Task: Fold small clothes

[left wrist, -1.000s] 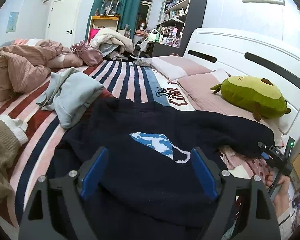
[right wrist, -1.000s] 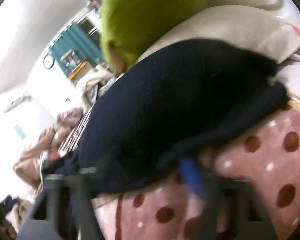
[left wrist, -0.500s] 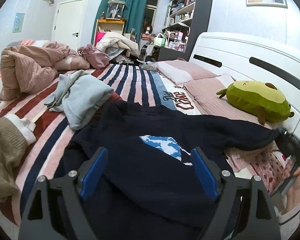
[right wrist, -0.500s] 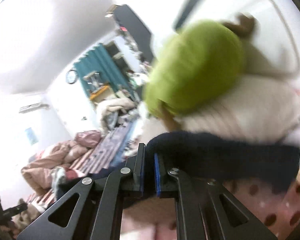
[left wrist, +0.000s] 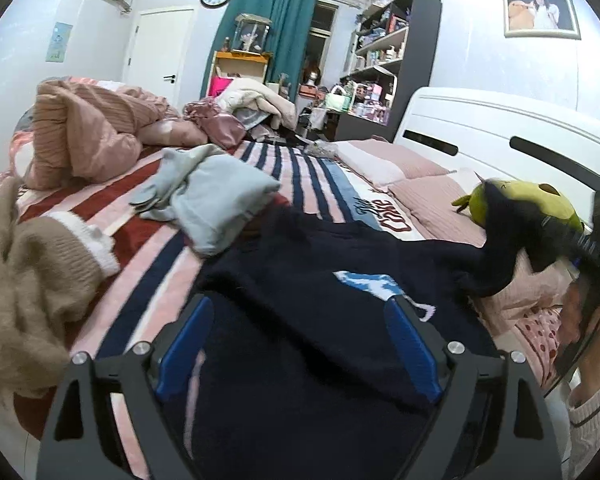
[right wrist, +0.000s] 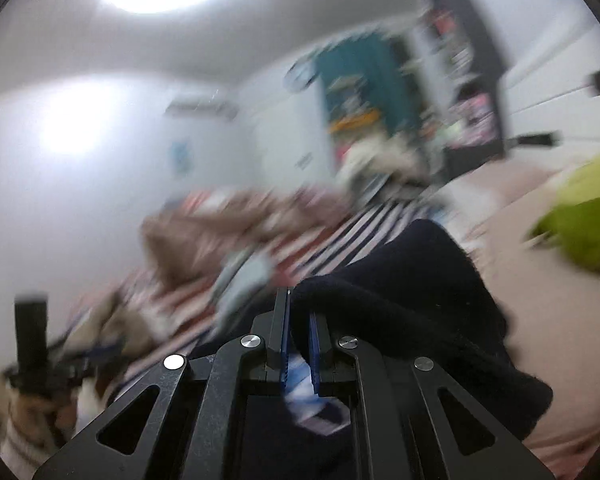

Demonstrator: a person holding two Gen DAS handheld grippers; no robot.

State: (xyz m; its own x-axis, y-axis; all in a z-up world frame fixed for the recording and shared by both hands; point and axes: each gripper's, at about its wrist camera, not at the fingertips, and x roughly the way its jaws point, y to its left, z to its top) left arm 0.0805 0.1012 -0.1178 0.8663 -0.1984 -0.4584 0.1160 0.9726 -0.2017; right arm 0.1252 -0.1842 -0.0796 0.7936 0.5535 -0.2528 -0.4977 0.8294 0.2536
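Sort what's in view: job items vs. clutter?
In play:
navy sweater, sleeve pinched and lifted
right hand-held gripper
left hand-held gripper, open above the sweater

Lying about:
grey garment
tan sweater
avocado plush
pink duvet

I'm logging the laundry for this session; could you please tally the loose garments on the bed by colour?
Navy: 1, the navy sweater, a sleeve lifted by the right gripper
Grey: 1, the grey top
Tan: 1, the tan sweater
Total: 3 garments on the striped bedspread.
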